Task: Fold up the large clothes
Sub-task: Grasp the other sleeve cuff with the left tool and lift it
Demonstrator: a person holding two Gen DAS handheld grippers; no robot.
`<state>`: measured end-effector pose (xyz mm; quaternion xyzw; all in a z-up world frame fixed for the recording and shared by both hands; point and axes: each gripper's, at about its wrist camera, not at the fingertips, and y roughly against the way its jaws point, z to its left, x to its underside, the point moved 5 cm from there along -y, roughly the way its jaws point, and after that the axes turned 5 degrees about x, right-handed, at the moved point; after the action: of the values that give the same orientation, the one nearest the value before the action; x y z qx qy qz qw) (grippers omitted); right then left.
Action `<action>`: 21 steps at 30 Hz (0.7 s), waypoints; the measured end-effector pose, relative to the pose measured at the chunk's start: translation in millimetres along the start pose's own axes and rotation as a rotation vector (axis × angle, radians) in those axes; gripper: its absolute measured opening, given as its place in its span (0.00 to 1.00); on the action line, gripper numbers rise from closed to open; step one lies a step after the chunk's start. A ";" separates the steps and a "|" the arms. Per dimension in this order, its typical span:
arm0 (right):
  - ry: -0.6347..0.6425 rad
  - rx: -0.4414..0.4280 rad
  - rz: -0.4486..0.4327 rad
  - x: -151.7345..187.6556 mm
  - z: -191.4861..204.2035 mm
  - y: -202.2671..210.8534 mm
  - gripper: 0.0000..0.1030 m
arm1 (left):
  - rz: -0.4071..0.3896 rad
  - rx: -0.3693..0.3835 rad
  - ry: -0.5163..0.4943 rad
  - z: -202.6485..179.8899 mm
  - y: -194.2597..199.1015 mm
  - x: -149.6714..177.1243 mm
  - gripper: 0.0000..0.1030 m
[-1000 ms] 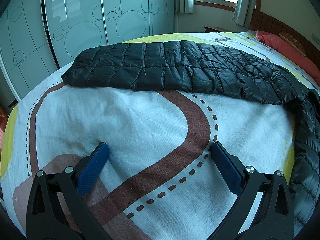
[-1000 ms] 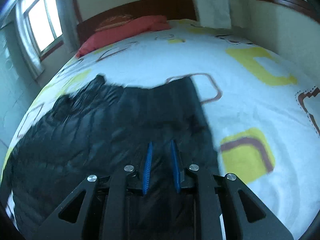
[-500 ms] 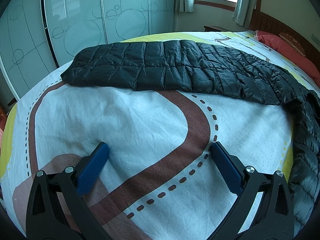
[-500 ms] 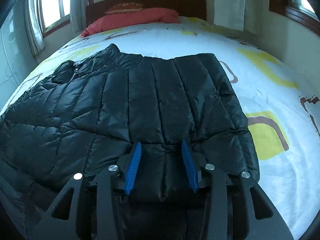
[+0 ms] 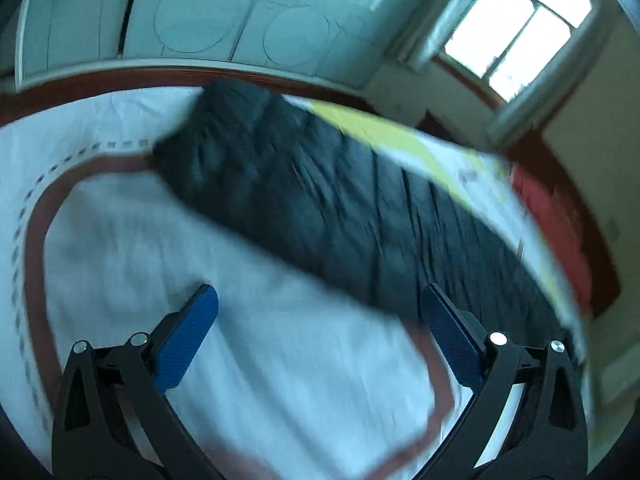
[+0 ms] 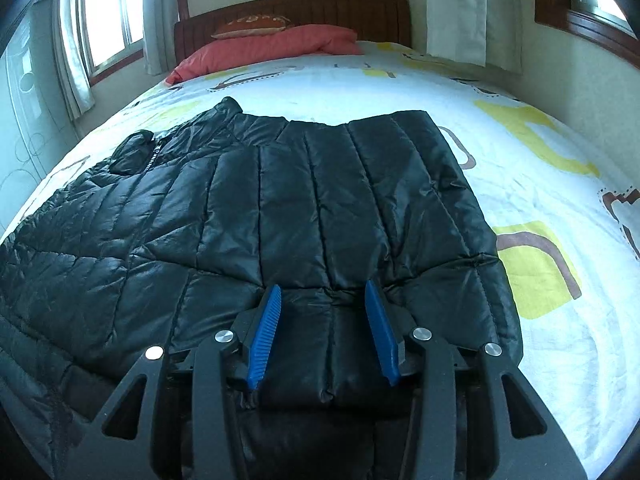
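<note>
Black quilted puffer jacket: lies spread flat on the white bedsheet with yellow and brown patterns, filling the centre and left of the right wrist frame; collar and zip toward upper left. Right gripper: lower centre of frame, 2 blue-padded fingers partly apart, resting on the jacket's near hem with a fold of fabric between them; no clamp on it visible. Left gripper: lower centre of the blurred left wrist frame, fingers spread wide, holding nothing, above bare sheet; jacket runs diagonally across mid-frame. Red pillow: upper centre, against the dark wooden headboard.
</note>
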<state>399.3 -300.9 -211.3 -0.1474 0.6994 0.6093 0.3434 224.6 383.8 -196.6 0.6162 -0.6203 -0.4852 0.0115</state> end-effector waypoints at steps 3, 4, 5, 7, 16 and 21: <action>0.002 -0.002 -0.003 0.3 -0.3 0.3 0.44 | -0.032 0.033 0.063 15.4 -11.1 -24.6 0.98; 0.004 -0.002 -0.004 0.2 -0.4 0.4 0.45 | -0.041 0.036 0.080 19.1 -14.8 -31.0 0.98; 0.005 -0.003 -0.005 0.3 -0.3 0.5 0.45 | -0.048 0.036 0.093 21.0 -17.9 -36.8 0.98; 0.005 -0.004 -0.006 0.3 -0.3 0.6 0.46 | -0.067 0.033 0.108 21.2 -20.5 -44.1 0.98; 0.005 -0.007 -0.009 -0.2 -0.5 1.1 0.46 | -0.135 -0.083 0.116 24.3 -14.7 -54.2 0.13; 0.010 -0.007 -0.013 -0.3 -0.3 1.4 0.46 | -0.199 -0.015 -0.087 -49.8 -1.2 -55.7 0.08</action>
<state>398.6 -300.9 -210.0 -0.1563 0.6979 0.6089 0.3433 269.4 398.0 -138.5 0.6530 -0.5524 -0.5148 -0.0589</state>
